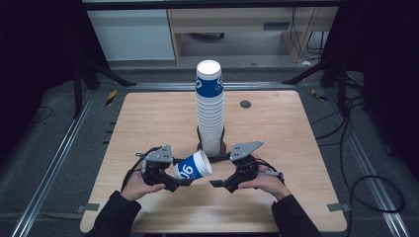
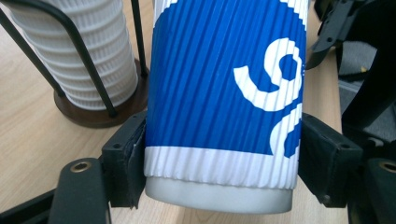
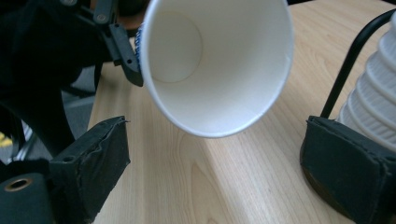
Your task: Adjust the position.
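Empty blue cup point(image 1: 193, 170) in left tongs point(image 1: 179, 181), mouth toward right tongs point(image 1: 221, 184).

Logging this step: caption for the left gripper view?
Left hand-held gripper clamps a blue-and-white ribbed paper cup beside the racked cup stack.

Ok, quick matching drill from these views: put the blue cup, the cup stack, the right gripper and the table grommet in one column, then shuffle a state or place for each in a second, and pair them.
Things:
1. blue cup
2. cup stack
3. right gripper
4. table grommet

States or places:
A. upright in a wire holder at the table's middle
B. jaws apart, holding nothing
C. tilted, clamped near its base in the left gripper
D. set in the tabletop, right of the stack

Pairs: 1-C, 2-A, 3-B, 4-D
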The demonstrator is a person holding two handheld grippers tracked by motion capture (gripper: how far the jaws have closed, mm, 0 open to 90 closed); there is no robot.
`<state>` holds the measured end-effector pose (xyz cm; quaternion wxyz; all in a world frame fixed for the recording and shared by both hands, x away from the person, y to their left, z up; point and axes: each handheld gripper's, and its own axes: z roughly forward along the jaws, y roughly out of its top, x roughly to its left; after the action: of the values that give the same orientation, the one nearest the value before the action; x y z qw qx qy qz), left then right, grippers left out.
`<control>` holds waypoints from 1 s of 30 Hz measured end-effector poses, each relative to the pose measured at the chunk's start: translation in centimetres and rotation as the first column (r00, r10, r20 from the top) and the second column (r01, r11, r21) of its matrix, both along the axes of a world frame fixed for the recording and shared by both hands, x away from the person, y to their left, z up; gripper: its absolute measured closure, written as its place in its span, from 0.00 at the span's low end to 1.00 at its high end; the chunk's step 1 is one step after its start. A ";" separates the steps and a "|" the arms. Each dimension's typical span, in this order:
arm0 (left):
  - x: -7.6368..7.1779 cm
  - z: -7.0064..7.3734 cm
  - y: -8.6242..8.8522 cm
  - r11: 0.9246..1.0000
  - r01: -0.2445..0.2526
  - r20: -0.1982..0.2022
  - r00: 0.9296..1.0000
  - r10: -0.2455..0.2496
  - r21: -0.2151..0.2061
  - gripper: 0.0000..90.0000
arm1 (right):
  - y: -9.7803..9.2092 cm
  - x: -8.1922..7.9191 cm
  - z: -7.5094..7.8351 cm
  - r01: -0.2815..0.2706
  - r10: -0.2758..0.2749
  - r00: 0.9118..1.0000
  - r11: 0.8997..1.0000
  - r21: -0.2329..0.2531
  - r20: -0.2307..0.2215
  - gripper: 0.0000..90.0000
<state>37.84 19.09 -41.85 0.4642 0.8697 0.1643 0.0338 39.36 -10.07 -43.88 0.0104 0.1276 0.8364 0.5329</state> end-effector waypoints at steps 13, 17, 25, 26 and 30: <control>-0.9 0.4 -1.1 0.998 0.018 0.057 0.998 -0.014 -0.058 0.29 | -0.5 -0.1 1.1 0.002 0.004 0.999 0.990 0.144 -0.045 0.10; -1.3 0.4 -1.6 0.998 0.030 0.072 0.997 -0.025 -0.057 0.29 | -0.4 -0.1 1.1 -0.007 0.018 0.998 0.985 0.171 -0.065 0.10; -1.7 0.2 -2.6 0.998 0.046 0.092 0.995 -0.043 -0.036 0.29 | 0.2 -0.1 0.9 -0.030 0.051 0.992 0.983 0.181 -0.114 0.12; -1.8 0.2 -2.7 0.998 0.051 0.090 0.995 -0.048 -0.031 0.29 | 0.3 -0.2 0.9 -0.028 0.049 0.992 0.983 0.179 -0.118 0.13; -1.8 0.0 -2.8 0.998 0.056 0.089 0.995 -0.054 -0.020 0.29 | 0.4 -0.1 0.7 -0.034 0.060 0.988 0.983 0.180 -0.139 0.13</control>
<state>36.05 16.26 -41.81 0.4816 0.8662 0.1202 0.0576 39.28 -9.67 -43.18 -0.0741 0.1463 0.7870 0.5947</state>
